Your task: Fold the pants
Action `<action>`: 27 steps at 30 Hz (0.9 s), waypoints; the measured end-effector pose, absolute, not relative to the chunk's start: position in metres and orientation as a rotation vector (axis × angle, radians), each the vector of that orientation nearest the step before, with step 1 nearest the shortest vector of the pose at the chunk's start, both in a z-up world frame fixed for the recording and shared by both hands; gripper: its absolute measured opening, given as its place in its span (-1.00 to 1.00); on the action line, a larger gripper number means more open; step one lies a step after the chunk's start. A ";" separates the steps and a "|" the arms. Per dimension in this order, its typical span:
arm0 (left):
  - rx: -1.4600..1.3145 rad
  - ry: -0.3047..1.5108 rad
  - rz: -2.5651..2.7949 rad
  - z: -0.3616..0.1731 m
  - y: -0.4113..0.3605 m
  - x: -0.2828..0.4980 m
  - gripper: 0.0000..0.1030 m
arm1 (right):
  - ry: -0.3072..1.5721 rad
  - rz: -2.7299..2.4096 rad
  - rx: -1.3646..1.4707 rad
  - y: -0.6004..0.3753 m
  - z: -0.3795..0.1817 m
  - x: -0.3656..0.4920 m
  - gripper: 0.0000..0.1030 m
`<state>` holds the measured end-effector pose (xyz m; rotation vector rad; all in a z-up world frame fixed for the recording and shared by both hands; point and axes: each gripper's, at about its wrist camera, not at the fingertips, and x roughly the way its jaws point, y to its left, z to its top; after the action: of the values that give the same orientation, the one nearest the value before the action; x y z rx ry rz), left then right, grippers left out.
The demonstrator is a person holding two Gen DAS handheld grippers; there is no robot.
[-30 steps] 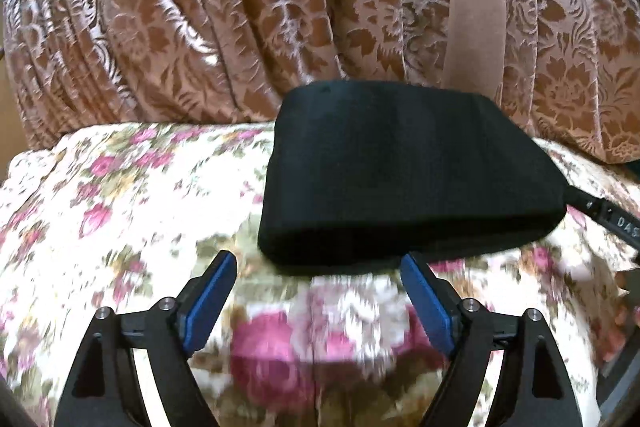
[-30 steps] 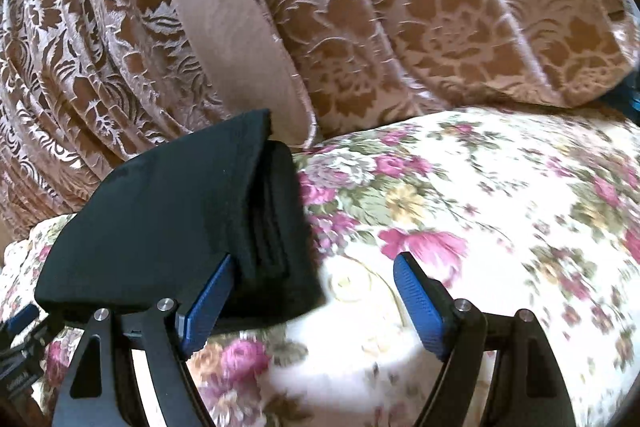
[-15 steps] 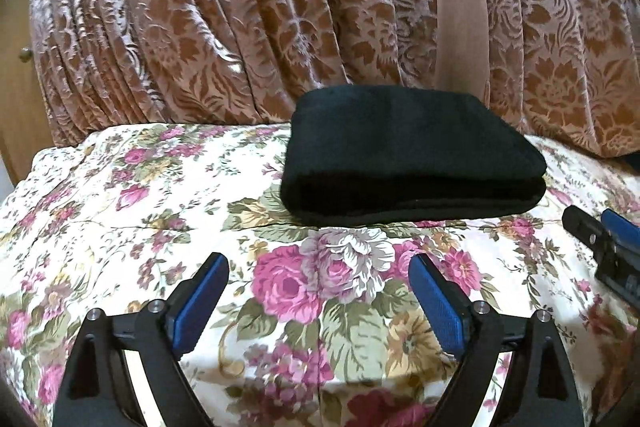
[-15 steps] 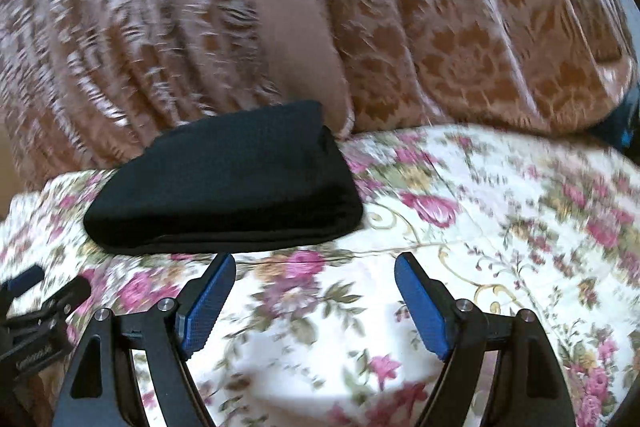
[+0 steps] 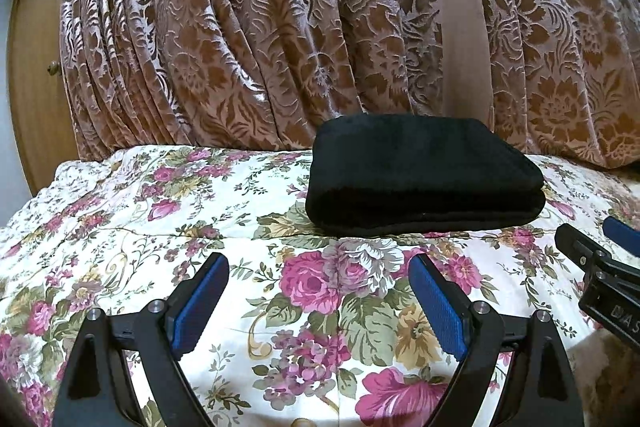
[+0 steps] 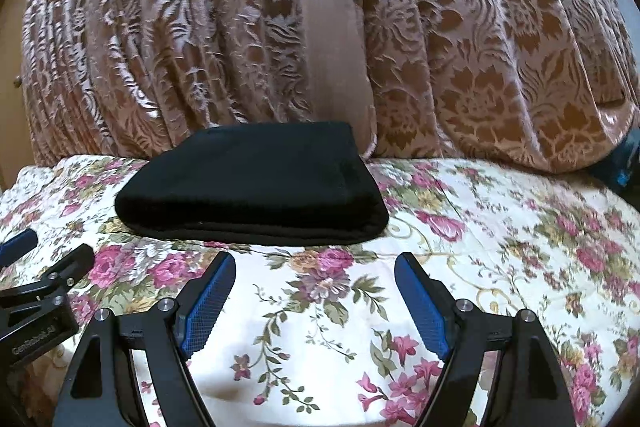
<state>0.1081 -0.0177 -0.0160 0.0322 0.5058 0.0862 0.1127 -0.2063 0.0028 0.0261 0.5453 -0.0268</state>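
Pants (image 5: 424, 175) lie folded in a black stack on the floral bedspread (image 5: 160, 227), near the curtain (image 5: 240, 47). Left gripper (image 5: 318, 301) and right gripper (image 6: 316, 303) both hang spread and empty, short of the stack. Judged soft, light and limp; layers may slide. Best hold: pinch all layers at the rounded near edge. Long axis runs left-right.

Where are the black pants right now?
The folded black pants lie on the flowery bedspread, at its far edge against the brown curtain, beyond both open grippers; they sit left of centre in the right wrist view.
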 end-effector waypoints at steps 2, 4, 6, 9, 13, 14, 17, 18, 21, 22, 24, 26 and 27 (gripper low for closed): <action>0.029 0.507 0.085 -0.016 -0.018 0.108 0.77 | 0.553 -0.027 0.037 -0.209 0.001 0.114 0.61; 0.031 0.508 0.084 -0.017 -0.018 0.108 0.77 | 0.554 -0.028 0.032 -0.208 0.001 0.114 0.61; 0.033 0.507 0.084 -0.017 -0.019 0.108 0.77 | 0.551 -0.027 0.017 -0.205 0.001 0.113 0.61; 0.031 0.508 0.084 -0.017 -0.019 0.108 0.77 | 0.550 -0.027 0.005 -0.203 0.000 0.113 0.61; 0.020 0.519 0.083 -0.018 -0.018 0.109 0.77 | 0.557 -0.026 0.014 -0.204 -0.001 0.114 0.61; 0.018 0.522 0.084 -0.018 -0.017 0.109 0.76 | 0.560 -0.027 0.020 -0.205 -0.001 0.114 0.61; 0.019 0.528 0.091 -0.019 -0.016 0.111 0.75 | 0.570 -0.028 0.031 -0.208 -0.002 0.116 0.61; 0.021 0.529 0.091 -0.020 -0.016 0.111 0.75 | 0.574 -0.029 0.036 -0.209 -0.003 0.116 0.61; 0.027 0.532 0.090 -0.020 -0.016 0.112 0.75 | 0.580 -0.031 0.046 -0.211 -0.004 0.117 0.61; 0.029 0.534 0.091 -0.021 -0.016 0.113 0.75 | 0.581 -0.031 0.048 -0.211 -0.004 0.117 0.61; 0.030 0.538 0.092 -0.022 -0.016 0.113 0.75 | 0.585 -0.031 0.051 -0.212 -0.005 0.118 0.61; 0.029 0.541 0.093 -0.022 -0.016 0.113 0.75 | 0.588 -0.034 0.054 -0.212 -0.005 0.118 0.61; 0.028 0.542 0.093 -0.022 -0.016 0.114 0.75 | 0.588 -0.034 0.055 -0.212 -0.005 0.118 0.61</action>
<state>0.1136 -0.0158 -0.0220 0.0284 0.5422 0.0934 0.1185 -0.2123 -0.0050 0.0549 0.5885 -0.0339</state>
